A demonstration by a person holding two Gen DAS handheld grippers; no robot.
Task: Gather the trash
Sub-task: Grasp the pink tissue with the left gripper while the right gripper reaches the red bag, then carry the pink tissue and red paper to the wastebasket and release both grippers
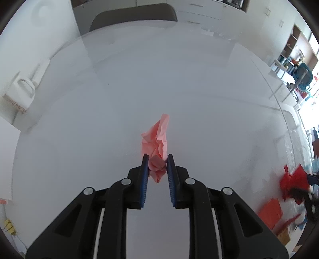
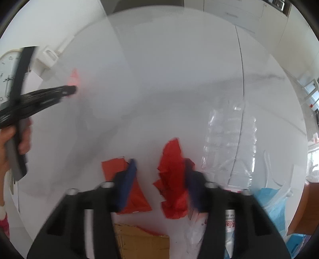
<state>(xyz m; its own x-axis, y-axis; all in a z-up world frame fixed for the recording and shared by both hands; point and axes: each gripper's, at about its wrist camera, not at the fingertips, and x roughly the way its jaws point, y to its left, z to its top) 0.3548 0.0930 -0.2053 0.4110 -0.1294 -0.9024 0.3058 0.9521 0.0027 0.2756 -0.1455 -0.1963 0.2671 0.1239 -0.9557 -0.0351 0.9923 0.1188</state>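
My left gripper [image 1: 158, 158] is shut on a crumpled pink paper [image 1: 156, 139], which sticks out past the blue pads above the white table [image 1: 119, 99]. It also shows in the right wrist view [image 2: 72, 89], at far left, with the pink paper [image 2: 74, 76] at its tip. My right gripper [image 2: 159, 165] is open and blurred. A crumpled red paper [image 2: 171, 179] hangs against its right finger [image 2: 192, 183]. Another red paper piece [image 2: 137, 197] lies behind the left finger. In the left wrist view the red paper [image 1: 293, 179] shows at far right.
A clear crushed plastic bottle [image 2: 229, 143] lies at right. Blue plastic [image 2: 275, 207], a printed wrapper [image 2: 229, 223] and brown cardboard [image 2: 139, 241] sit below the table edge. A white box [image 1: 22, 91] stands at far left, a chair [image 1: 133, 18] behind the table.
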